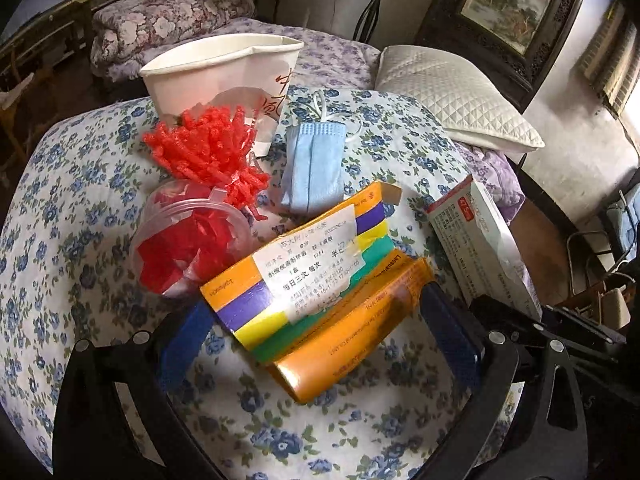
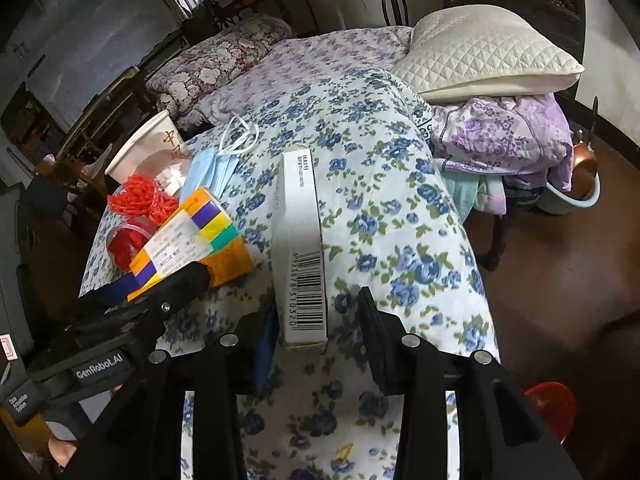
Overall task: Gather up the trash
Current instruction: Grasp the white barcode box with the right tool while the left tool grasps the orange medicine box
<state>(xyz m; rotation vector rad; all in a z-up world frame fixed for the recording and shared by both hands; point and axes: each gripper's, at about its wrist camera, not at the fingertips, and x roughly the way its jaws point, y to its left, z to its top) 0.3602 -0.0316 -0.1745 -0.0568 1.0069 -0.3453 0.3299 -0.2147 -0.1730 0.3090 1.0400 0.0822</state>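
Trash heaped on floral quilt, striped box between left tool fingers

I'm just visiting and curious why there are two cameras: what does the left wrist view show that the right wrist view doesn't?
Only the left wrist view shows the framed painting on the wall and the printed face of the white box.

Only the right wrist view shows that box's barcode side, standing between the right tongs with a gap on one side, plus a red bowl on the floor and a crumpled purple blanket.

Both show the striped orange box, blue face mask, red netting, paper cup and white pillow.
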